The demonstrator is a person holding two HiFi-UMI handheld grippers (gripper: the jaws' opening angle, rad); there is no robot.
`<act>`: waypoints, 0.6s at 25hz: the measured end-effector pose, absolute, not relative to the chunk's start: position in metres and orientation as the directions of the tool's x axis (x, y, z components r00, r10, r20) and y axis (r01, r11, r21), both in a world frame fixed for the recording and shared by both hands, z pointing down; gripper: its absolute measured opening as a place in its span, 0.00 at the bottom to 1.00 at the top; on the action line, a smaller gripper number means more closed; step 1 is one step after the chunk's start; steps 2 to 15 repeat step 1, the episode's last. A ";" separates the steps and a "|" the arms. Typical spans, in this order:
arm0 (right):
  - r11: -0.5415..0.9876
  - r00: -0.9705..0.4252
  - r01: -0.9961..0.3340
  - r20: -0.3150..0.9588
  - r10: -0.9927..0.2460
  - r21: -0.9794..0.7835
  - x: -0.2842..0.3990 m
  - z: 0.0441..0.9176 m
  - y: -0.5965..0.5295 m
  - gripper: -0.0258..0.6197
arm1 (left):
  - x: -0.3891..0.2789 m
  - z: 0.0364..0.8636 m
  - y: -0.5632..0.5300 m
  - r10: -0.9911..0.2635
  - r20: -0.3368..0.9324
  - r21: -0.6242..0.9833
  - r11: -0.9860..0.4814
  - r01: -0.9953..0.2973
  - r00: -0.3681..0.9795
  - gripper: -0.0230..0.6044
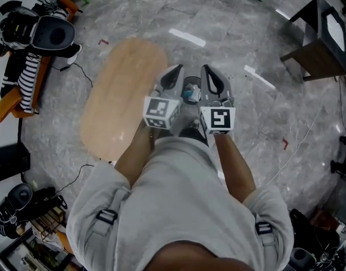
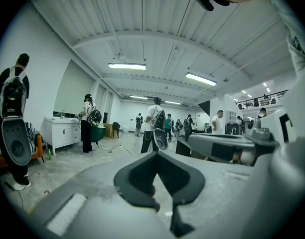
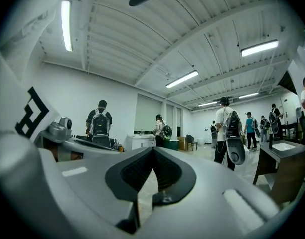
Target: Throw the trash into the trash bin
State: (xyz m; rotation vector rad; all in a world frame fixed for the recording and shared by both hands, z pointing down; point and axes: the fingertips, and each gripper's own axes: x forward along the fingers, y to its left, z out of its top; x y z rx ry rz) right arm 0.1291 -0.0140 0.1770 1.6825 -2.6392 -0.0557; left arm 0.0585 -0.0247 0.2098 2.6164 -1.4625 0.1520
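In the head view I hold both grippers side by side, pointing level over the grey stone floor. My left gripper [image 1: 173, 75] has its jaws closed tip to tip with nothing between them, as the left gripper view [image 2: 155, 154] also shows. My right gripper [image 1: 210, 77] is shut and empty too, its tips meeting in the right gripper view [image 3: 153, 150]. Between the two grippers, lower down, a small round grey thing [image 1: 190, 90] with a blue and white piece in it shows. I cannot tell whether it is the bin.
A light wooden oval table [image 1: 125, 97] stands to my left. A dark wooden table [image 1: 320, 47] is at the far right. Bags and gear [image 1: 31, 44] line the left wall, and cables run over the floor. Several people with backpacks [image 2: 153, 124] stand ahead, near a white cabinet [image 2: 63, 132].
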 end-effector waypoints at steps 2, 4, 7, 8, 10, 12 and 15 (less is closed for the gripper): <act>0.420 -0.420 -0.907 -0.014 -0.907 0.034 0.130 0.177 -0.016 0.05 | 0.058 0.211 -0.027 -0.838 0.157 0.072 -0.518 -0.852 0.523 0.07; 0.420 -0.420 -0.907 -0.014 -0.907 0.034 0.130 0.177 -0.016 0.05 | 0.058 0.211 -0.027 -0.838 0.157 0.072 -0.518 -0.852 0.523 0.07; 0.420 -0.420 -0.907 -0.014 -0.907 0.034 0.130 0.177 -0.016 0.05 | 0.058 0.211 -0.027 -0.838 0.157 0.072 -0.518 -0.852 0.523 0.07; 0.420 -0.420 -0.907 -0.014 -0.907 0.034 0.130 0.177 -0.016 0.05 | 0.058 0.211 -0.027 -0.838 0.157 0.072 -0.518 -0.852 0.523 0.07; 0.420 -0.420 -0.907 -0.014 -0.907 0.034 0.130 0.177 -0.016 0.05 | 0.058 0.211 -0.027 -0.838 0.157 0.072 -0.518 -0.852 0.523 0.07; 0.420 -0.420 -0.907 -0.014 -0.907 0.034 0.130 0.177 -0.016 0.05 | 0.058 0.211 -0.027 -0.838 0.157 0.072 -0.518 -0.852 0.523 0.07; 0.420 -0.420 -0.907 -0.014 -0.907 0.034 0.130 0.177 -0.016 0.05 | 0.058 0.211 -0.027 -0.838 0.157 0.072 -0.518 -0.852 0.523 0.07</act>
